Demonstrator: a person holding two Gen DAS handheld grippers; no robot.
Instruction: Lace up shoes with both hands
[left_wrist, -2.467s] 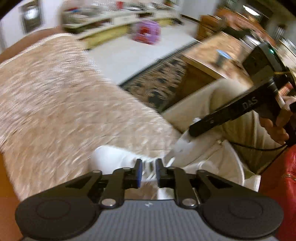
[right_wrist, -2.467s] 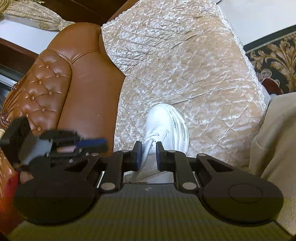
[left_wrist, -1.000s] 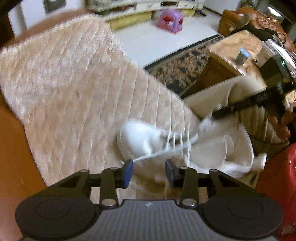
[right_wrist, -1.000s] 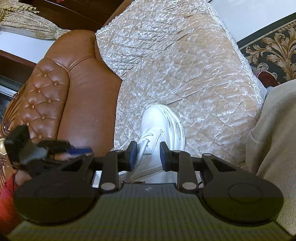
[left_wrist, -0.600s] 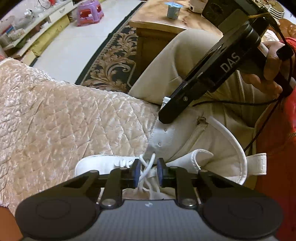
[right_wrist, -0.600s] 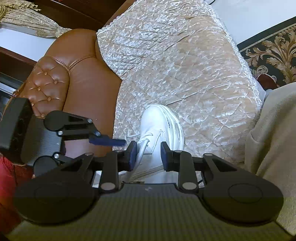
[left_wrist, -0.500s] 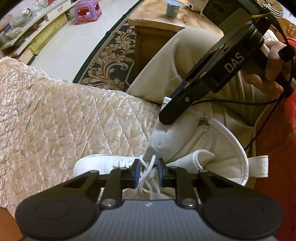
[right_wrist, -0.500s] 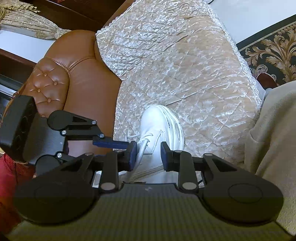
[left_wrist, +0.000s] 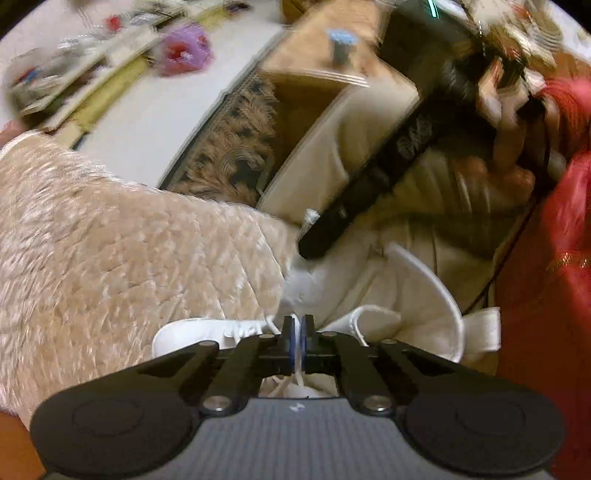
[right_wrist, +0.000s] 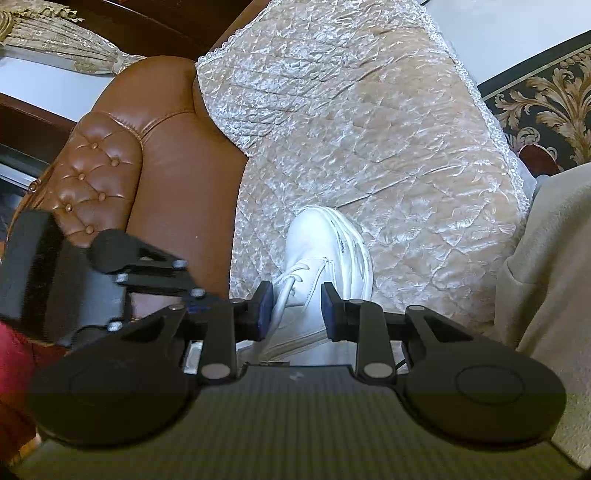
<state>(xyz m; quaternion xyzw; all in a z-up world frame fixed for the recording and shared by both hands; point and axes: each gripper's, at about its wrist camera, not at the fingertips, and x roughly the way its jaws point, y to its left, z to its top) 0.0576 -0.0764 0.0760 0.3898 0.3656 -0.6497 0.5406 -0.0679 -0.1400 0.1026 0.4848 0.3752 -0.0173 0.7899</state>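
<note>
We are looking at a blurry picture from the left camera, so the shelves and the purple stool (left_wrist: 184, 51) far back are hard to make out. The cover (left_wrist: 110, 251) is filling the left side. The shoe (left_wrist: 207, 332) is lying on it, and our own tool is hiding its middle. Our left gripper (left_wrist: 297, 341) is squeezing its jaws almost together on a white lace (left_wrist: 295, 376); the lace is poking out in front of the pads and behind them. To the right, the shoe's collar (left_wrist: 424, 288) is standing open, and we cannot tell if anything is inside. Past it, our right tool (left_wrist: 388, 166) is reaching down, and the hand (left_wrist: 513, 147) on it is smeared by blur. A small cup (left_wrist: 341, 42) is sitting on the table (left_wrist: 321, 74); we cannot see into it.

In the right camera, the left tool is showing at the left edge, dark and partly cut off. The brown sofa (right_wrist: 166, 166) is behind it. In the middle, the shoe's toe is pointing away from us on the cover. Our right gripper (right_wrist: 297, 314) is keeping its jaws wide, one on each side of the shoe, and a lace is running just beside the left pad (right_wrist: 265, 308). We cannot tell if they are touching. The heel is hidden under the tool. A tan leg (right_wrist: 554, 277) is cut off at the right.
</note>
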